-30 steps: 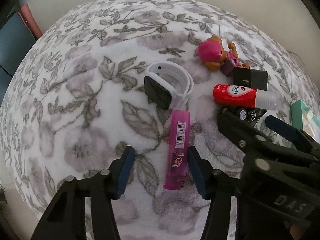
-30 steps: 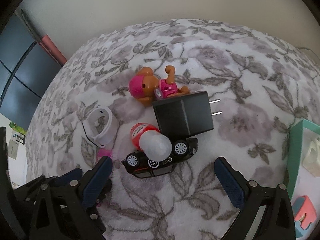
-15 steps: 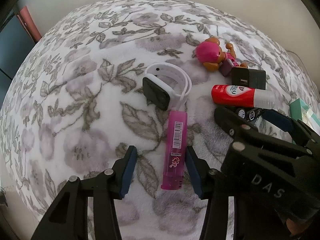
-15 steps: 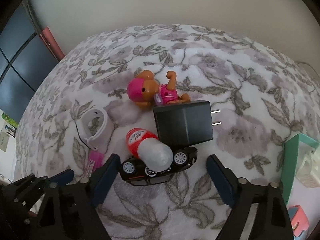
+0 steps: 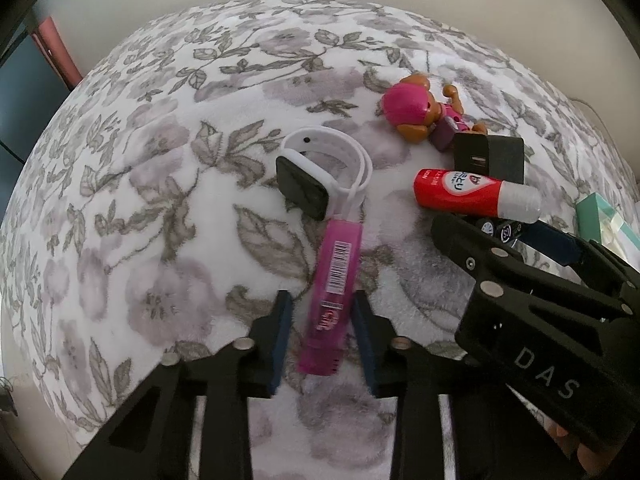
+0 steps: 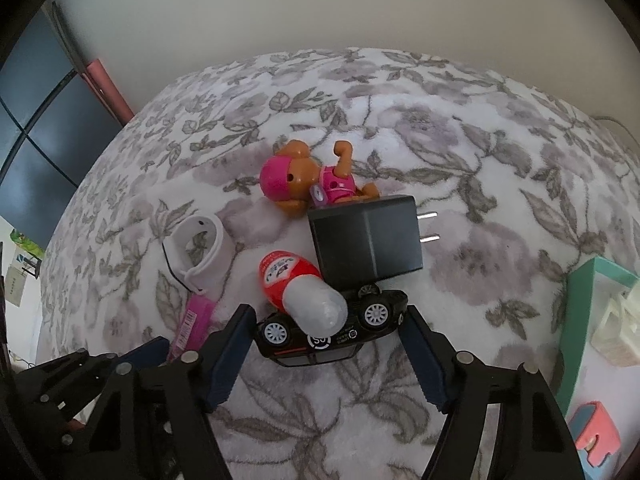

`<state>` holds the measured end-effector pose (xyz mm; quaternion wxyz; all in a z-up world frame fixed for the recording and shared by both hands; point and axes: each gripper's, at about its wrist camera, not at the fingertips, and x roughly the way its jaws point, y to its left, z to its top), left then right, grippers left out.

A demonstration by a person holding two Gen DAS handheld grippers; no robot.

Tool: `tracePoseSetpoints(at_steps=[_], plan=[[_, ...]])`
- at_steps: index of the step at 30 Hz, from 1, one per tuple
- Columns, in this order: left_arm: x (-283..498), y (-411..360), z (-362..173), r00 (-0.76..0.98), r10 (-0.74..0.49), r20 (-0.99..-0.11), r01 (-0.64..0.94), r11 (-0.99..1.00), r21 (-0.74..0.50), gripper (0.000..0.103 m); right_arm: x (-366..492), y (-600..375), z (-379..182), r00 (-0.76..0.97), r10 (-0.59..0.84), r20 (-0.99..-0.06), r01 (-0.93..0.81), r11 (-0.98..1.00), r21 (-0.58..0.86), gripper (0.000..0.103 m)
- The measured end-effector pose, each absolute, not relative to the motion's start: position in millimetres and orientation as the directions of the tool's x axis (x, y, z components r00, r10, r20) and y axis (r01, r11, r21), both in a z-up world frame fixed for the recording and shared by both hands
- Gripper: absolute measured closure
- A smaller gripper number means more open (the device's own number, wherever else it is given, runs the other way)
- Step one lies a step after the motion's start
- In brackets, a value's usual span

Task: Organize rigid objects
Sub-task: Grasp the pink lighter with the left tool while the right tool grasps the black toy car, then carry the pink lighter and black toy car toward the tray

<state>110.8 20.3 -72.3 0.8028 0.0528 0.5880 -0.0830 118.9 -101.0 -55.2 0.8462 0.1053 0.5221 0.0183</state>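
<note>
A pink tube point(image 5: 334, 284) lies on the floral blanket between the fingers of my left gripper point(image 5: 322, 296). Its jaws are closing, and a thin gap still shows at the left pad. My right gripper point(image 6: 329, 310) is closing around a black toy car point(image 6: 332, 336), with a pad against each end. A red bottle with a clear cap point(image 6: 300, 288) rests across the car's roof. Behind it lie a black charger point(image 6: 368, 244) and a toy dog point(image 6: 304, 180). A white-band watch point(image 5: 320, 172) touches the tube's far end.
A teal box point(image 6: 576, 320) stands at the right edge with pale items inside and a coral piece point(image 6: 596, 432) in front. The blanket point(image 5: 160, 240) spreads bare to the left. A wall rises behind, with a dark panel and a pink pole point(image 6: 108, 88) at the far left.
Both pairs of jaws have narrowed. The left ones came in close beside the pink tube. The right ones closed from wide apart onto the ends of the toy car. Nothing on the blanket moved.
</note>
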Motion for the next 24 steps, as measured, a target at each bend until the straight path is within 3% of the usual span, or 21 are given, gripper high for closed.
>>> tracePoseSetpoints(at_steps=[15, 24], plan=[[98, 21, -72, 0.306, -0.03, -0.951, 0.175, 0.984, 0.025, 0.082, 91, -112, -48, 0.409, 0.125, -0.904, 0.114, 0.976, 0.187, 0.027], [94, 38, -69, 0.256, -0.061, -0.965, 0.103, 0.994, -0.035, 0.082, 64, -127, -32, 0.42, 0.139, -0.897, 0.176, 0.957, 0.231, 0.027]])
